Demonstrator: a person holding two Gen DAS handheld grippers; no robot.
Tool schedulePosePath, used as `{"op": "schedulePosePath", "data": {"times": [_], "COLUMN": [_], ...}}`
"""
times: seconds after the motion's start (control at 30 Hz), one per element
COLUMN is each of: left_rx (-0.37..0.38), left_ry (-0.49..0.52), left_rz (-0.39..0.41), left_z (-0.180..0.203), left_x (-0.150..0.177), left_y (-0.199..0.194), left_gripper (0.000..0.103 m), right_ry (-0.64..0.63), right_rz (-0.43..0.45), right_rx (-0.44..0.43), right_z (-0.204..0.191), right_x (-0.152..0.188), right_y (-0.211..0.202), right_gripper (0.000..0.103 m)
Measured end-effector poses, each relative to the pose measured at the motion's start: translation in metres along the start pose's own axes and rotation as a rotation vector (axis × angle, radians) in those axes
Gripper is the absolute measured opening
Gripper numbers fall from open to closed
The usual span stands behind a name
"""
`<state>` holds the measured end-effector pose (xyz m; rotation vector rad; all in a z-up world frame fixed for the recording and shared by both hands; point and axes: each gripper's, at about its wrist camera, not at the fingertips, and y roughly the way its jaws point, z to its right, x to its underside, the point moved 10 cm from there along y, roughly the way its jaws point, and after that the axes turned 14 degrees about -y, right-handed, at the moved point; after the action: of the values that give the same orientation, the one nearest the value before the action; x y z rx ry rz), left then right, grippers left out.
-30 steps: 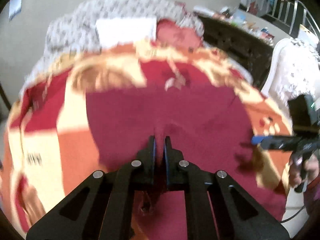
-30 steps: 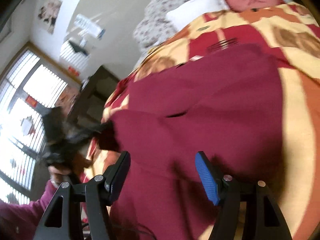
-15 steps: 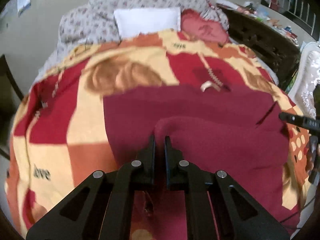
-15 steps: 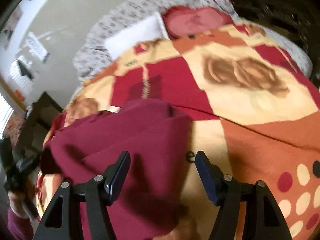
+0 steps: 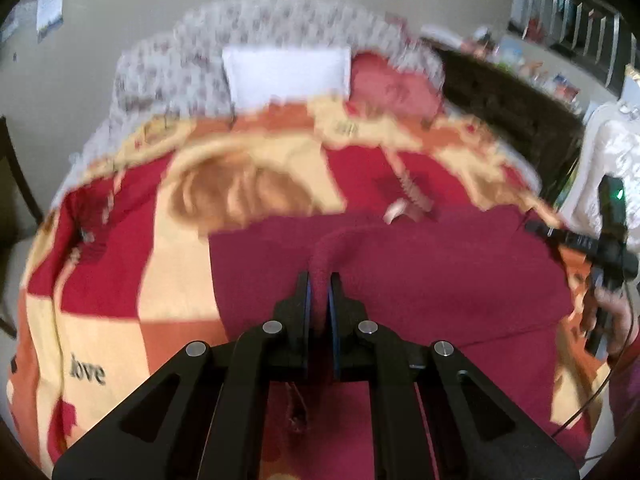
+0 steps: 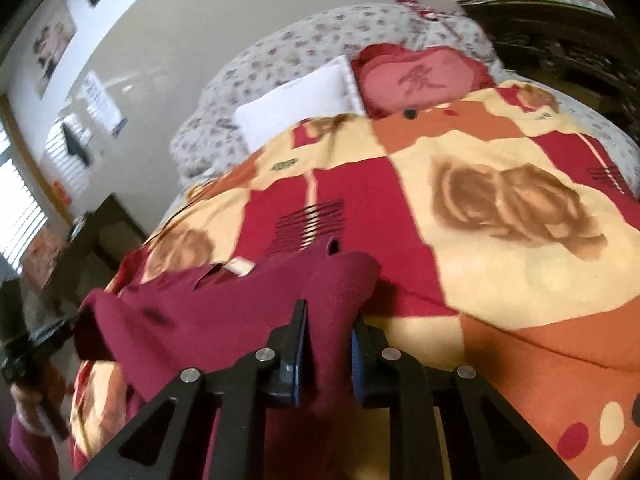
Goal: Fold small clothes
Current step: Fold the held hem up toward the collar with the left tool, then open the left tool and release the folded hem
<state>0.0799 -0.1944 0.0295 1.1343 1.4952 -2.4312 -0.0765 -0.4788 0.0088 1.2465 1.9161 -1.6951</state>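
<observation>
A dark red garment (image 5: 420,272) lies spread on a patterned red, orange and cream blanket (image 5: 120,280) on a bed. My left gripper (image 5: 319,280) is shut on a raised fold of the garment at its near edge. In the right wrist view the garment (image 6: 208,312) hangs between both grippers. My right gripper (image 6: 328,320) is shut on its right corner, with a thick bunch of cloth between the pads. The left gripper (image 6: 44,340) shows at the far left holding the other end. The right gripper (image 5: 580,244) shows at the right edge of the left wrist view.
A white pillow (image 5: 286,76), a red cushion (image 6: 416,80) and a floral quilt (image 6: 280,52) lie at the head of the bed. A dark wooden dresser (image 5: 512,112) stands to the right. A dark chair (image 6: 96,240) stands at the left bedside.
My right gripper, open half a second ago, has closed on the garment's right corner. The left gripper has stayed shut on its fold and both cameras shifted slightly.
</observation>
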Motion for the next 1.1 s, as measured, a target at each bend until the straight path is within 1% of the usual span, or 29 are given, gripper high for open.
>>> {"op": "schedulePosePath", "data": {"times": [0.03, 0.07, 0.1, 0.13, 0.17, 0.2, 0.27, 0.33, 0.4, 0.47, 0.5, 0.53, 0.6, 0.63, 0.67, 0.73, 0.77, 0.8, 0.83, 0.93, 1.0, 1.03, 1.07, 1.1], "left_rx": [-0.017, -0.028, -0.027, -0.028, -0.032, -0.031, -0.032, -0.037, -0.042, -0.048, -0.057, -0.069, -0.089, -0.097, -0.109, -0.108, -0.1, -0.089, -0.078, -0.046, -0.048, -0.045, -0.044, -0.044], "left_ry": [-0.02, -0.054, -0.07, -0.069, -0.06, -0.056, -0.063, -0.075, -0.09, -0.105, -0.111, -0.114, -0.113, -0.115, -0.122, -0.143, -0.153, -0.166, -0.174, -0.191, -0.206, -0.216, -0.226, -0.238], "left_rz": [-0.056, -0.099, -0.125, -0.125, -0.109, -0.099, -0.097, -0.093, -0.075, -0.055, -0.046, -0.04, -0.036, -0.036, -0.038, -0.035, -0.034, -0.038, -0.043, -0.057, -0.088, -0.107, -0.127, -0.149], "left_z": [-0.008, -0.016, -0.02, -0.021, -0.022, -0.022, -0.023, -0.025, -0.025, -0.028, -0.03, -0.033, -0.037, -0.039, -0.041, -0.045, -0.045, -0.045, -0.045, -0.042, -0.042, -0.043, -0.043, -0.043], "left_x": [0.01, 0.02, 0.027, 0.031, 0.032, 0.032, 0.031, 0.027, 0.02, 0.014, 0.012, 0.011, 0.012, 0.013, 0.015, 0.02, 0.024, 0.03, 0.036, 0.059, 0.082, 0.091, 0.101, 0.112], "left_y": [0.015, 0.026, 0.032, 0.032, 0.03, 0.028, 0.026, 0.026, 0.024, 0.022, 0.021, 0.019, 0.014, 0.011, 0.007, -0.006, -0.011, -0.018, -0.023, -0.04, -0.046, -0.047, -0.048, -0.049], "left_gripper": [0.007, 0.007, 0.008, 0.012, 0.013, 0.013, 0.015, 0.018, 0.018, 0.018, 0.02, 0.023, 0.024, 0.024, 0.024, 0.026, 0.03, 0.046, 0.055, 0.055, 0.055, 0.055, 0.055, 0.055], "right_ry": [0.056, 0.139, 0.199, 0.236, 0.232, 0.183, 0.078, 0.012, -0.052, -0.103, -0.119, -0.123, -0.121, -0.108, -0.08, -0.045, -0.043, -0.049, -0.05, -0.033, -0.039, -0.038, -0.034, -0.029], "right_rz": [-0.003, -0.02, -0.028, -0.017, 0.007, 0.018, -0.006, -0.033, -0.062, -0.098, -0.112, -0.122, -0.178, -0.181, -0.164, -0.15, -0.152, -0.157, -0.159, -0.184, -0.213, -0.219, -0.225, -0.238], "right_rx": [0.012, 0.012, 0.007, 0.009, -0.002, -0.018, -0.066, -0.121, -0.179, -0.185, -0.172, -0.155, -0.106, -0.11, -0.124, -0.121, -0.098, -0.079, -0.087, -0.155, -0.162, -0.163, -0.168, -0.17], "right_z": [0.013, 0.028, 0.037, 0.043, 0.043, 0.036, 0.012, -0.013, -0.039, -0.055, -0.058, -0.056, -0.046, -0.043, -0.039, -0.035, -0.033, -0.033, -0.036, -0.049, -0.055, -0.058, -0.06, -0.063], "right_x": [0.004, 0.011, 0.012, 0.012, 0.008, 0.003, -0.002, -0.001, 0.004, 0.015, 0.02, 0.023, 0.036, 0.037, 0.034, 0.028, 0.027, 0.027, 0.028, 0.045, 0.066, 0.075, 0.085, 0.095], "right_y": [0.005, 0.009, 0.009, 0.003, -0.006, -0.015, -0.025, -0.029, -0.027, -0.022, -0.016, -0.01, 0.012, 0.019, 0.02, 0.013, 0.007, -0.002, -0.009, -0.03, -0.042, -0.048, -0.052, -0.053], "right_gripper": [0.017, 0.017, 0.017, 0.017, 0.017, 0.017, 0.017, 0.017, 0.017, 0.017, 0.017, 0.017, 0.017, 0.017, 0.017, 0.017, 0.017, 0.017, 0.017, 0.018, 0.03, 0.044, 0.049, 0.049]}}
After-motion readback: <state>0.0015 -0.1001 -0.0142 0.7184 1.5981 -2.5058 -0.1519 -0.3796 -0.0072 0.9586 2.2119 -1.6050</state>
